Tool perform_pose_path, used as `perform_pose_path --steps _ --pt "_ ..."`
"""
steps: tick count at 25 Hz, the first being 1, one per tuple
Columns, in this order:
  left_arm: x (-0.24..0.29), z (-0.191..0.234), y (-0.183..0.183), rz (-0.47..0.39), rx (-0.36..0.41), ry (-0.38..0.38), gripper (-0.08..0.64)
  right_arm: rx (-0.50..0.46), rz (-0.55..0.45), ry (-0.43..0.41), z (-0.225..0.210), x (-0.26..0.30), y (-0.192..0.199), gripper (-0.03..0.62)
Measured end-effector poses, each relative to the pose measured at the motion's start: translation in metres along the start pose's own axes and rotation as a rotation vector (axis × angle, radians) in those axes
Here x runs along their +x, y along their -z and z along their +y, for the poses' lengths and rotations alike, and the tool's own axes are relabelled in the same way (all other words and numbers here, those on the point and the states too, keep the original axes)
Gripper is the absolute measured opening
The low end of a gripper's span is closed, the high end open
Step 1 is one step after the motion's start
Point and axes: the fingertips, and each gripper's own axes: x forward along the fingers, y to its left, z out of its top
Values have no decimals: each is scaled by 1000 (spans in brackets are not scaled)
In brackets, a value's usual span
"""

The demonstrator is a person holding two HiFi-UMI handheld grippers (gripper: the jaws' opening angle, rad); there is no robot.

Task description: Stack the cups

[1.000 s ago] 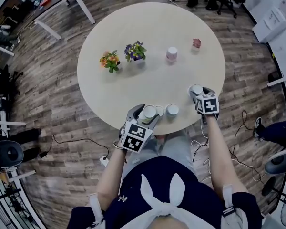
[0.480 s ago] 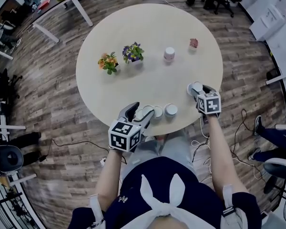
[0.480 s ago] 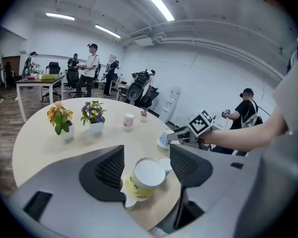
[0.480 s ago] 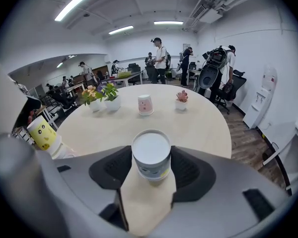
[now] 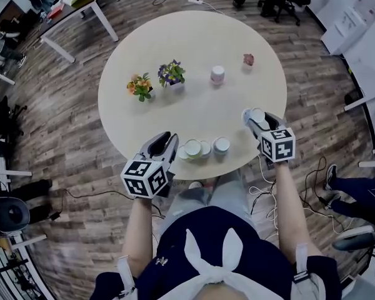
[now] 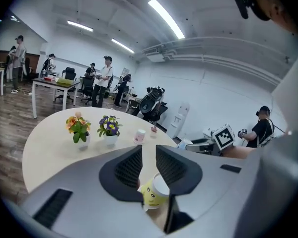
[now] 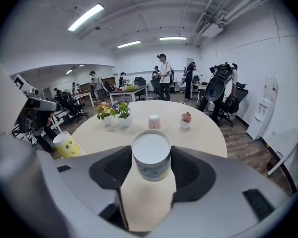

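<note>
Three cups stand in a row at the table's near edge: a yellow one (image 5: 192, 149) (image 6: 156, 190), a second (image 5: 205, 147) and a third (image 5: 222, 145). My left gripper (image 5: 164, 140) hovers just left of them. Its jaws have just been closing and stand open by a narrow gap with nothing between them. The yellow cup shows below that gap. My right gripper (image 5: 256, 117) is shut on a white cup (image 7: 151, 155) with a grey and yellow print, held near the table's right edge. A pink cup (image 5: 217, 75) stands farther back.
Two flower pots (image 5: 142, 85) (image 5: 171, 74) stand at the back left of the round table (image 5: 194, 108). A small pink plant (image 5: 248, 60) sits at the back right. Desks, chairs, cables and several people surround the table.
My left gripper drew back to the left, away from the yellow cup, and its jaws narrowed. My right gripper rose toward the camera with the white cup in it.
</note>
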Motion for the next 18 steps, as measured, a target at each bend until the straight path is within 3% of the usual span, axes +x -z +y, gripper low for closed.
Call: perform_pose_path --steps 4,8,18 --pt "-7 -1 -2 -21 -37 35 51 -2 -41 -33 16 -19 -7 250" --pt "-14 -1 -1 -30 -82 63 35 -19 -70 -60 35 -35 -14 249" --pt "-22 18 13 -10 -62 -51 32 -46 -101 -134 86 -54 -20 249"
